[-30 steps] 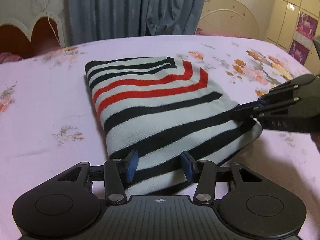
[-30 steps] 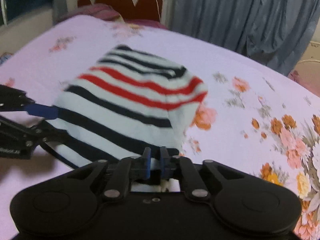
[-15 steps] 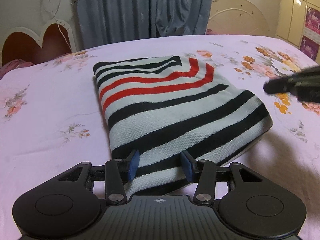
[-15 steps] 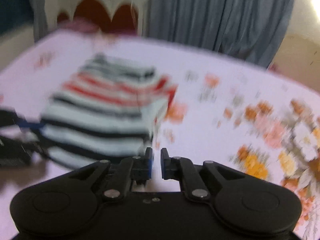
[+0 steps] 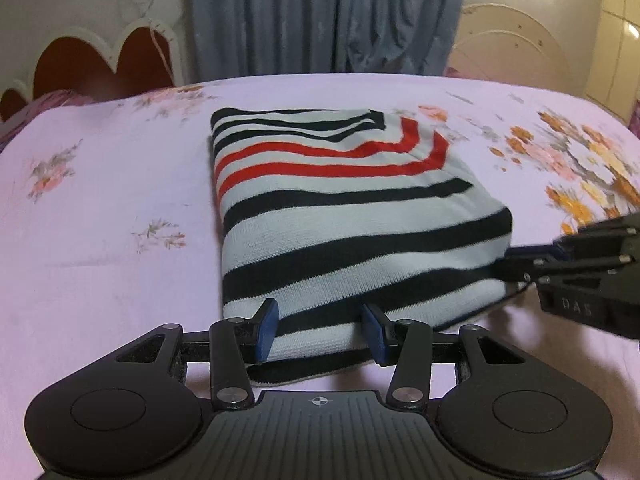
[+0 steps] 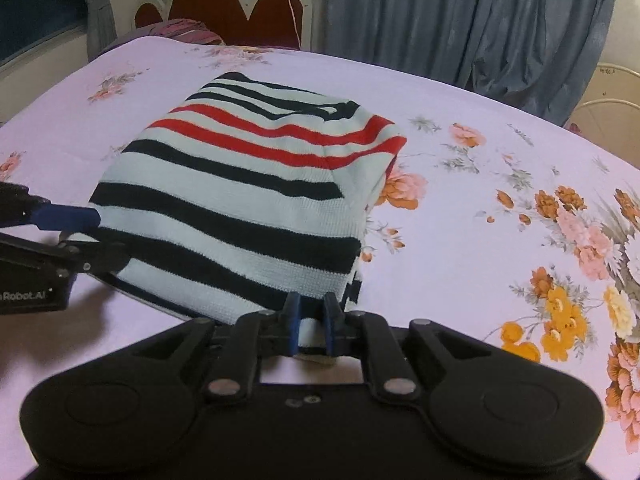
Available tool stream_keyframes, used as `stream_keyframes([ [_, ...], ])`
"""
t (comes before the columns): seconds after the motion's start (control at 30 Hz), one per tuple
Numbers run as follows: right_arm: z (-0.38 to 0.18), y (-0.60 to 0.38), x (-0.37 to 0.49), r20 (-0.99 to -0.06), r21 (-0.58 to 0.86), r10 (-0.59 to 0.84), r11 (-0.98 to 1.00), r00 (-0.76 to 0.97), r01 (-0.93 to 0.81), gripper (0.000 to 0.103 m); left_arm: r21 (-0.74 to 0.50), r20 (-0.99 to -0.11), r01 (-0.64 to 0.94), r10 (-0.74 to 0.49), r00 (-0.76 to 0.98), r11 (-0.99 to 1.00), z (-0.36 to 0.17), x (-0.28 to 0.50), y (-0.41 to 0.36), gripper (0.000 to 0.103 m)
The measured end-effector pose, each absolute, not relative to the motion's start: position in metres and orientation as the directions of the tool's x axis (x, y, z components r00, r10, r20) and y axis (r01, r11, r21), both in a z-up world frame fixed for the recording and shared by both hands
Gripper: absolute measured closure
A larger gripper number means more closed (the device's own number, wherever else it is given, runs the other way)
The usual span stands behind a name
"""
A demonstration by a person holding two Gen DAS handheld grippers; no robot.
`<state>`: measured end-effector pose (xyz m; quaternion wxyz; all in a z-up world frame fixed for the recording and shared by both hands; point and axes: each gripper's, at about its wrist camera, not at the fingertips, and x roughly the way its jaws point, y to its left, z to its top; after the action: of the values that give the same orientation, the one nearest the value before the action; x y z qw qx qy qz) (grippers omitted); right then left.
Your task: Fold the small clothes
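Right wrist view: right claw (image 6: 311, 322) closing, folded striped sweater's (image 6: 248, 200) near edge between pads.

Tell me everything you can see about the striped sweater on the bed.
The striped sweater is a ribbed knit, pale with black bands and two red ones, folded into a thick rectangular bundle lying flat on the floral bedsheet. The left tool straddles its near edge with fabric between the fingers. The right tool is closing on the near right corner.

Left wrist view: low and close at the near edge of the sweater (image 5: 344, 216), facing the curtain (image 5: 328, 16). Right wrist view: the sweater's near right corner, facing the headboard (image 6: 236, 12). Both share the sweater and bed (image 6: 460, 216).
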<state>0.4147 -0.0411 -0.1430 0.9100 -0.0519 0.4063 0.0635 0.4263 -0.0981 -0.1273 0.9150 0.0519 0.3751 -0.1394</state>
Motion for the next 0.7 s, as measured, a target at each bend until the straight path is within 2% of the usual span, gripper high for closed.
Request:
stream_keyframes([
  [0.23,-0.143,-0.038,0.409,-0.731,-0.075,0.067,0.981,0.679,-0.177,0.093,0.059,-0.695,0.269,-0.154,0.702,0.961,-0.12,0.418,-0.11,0.056],
  [0.27,-0.138,-0.039,0.408,-0.73,-0.067,0.07,0.983,0.68,-0.174,0.093,0.05,-0.686,0.257,-0.154,0.711,0.965,-0.113,0.412,-0.11,0.056],
  [0.33,-0.123,-0.048,0.395,-0.704,-0.029,0.082,0.989,0.705,-0.145,0.085,0.037,-0.661,0.248,-0.163,0.732,0.968,-0.102,0.396,-0.109,0.056],
  [0.53,-0.105,-0.071,0.347,-0.695,0.044,0.098,0.995,0.712,-0.094,0.087,0.032,-0.635,0.238,-0.164,0.755,0.971,-0.087,0.355,-0.116,0.056],
  [0.57,-0.103,-0.074,0.339,-0.693,0.05,0.098,0.995,0.715,-0.088,0.087,0.019,-0.63,0.228,-0.165,0.759,0.973,-0.084,0.347,-0.116,0.047],
  [0.6,-0.1,-0.077,0.332,-0.691,0.065,0.103,0.995,0.715,-0.08,0.082,0.016,-0.624,0.215,-0.158,0.765,0.976,-0.082,0.341,-0.117,0.03],
  [0.63,-0.098,-0.082,0.326,-0.689,0.091,0.113,0.993,0.716,-0.069,0.054,0.027,-0.602,0.189,-0.135,0.787,0.982,-0.078,0.331,-0.118,0.001],
  [0.67,-0.096,-0.086,0.319,-0.678,0.11,0.11,0.993,0.727,-0.048,0.033,0.04,-0.564,0.17,-0.119,0.817,0.985,-0.076,0.321,-0.119,0.0],
  [0.7,-0.093,-0.09,0.31,-0.649,0.114,0.093,0.993,0.755,-0.025,0.002,0.052,-0.554,0.17,-0.113,0.825,0.984,-0.073,0.313,-0.122,0.0],
])
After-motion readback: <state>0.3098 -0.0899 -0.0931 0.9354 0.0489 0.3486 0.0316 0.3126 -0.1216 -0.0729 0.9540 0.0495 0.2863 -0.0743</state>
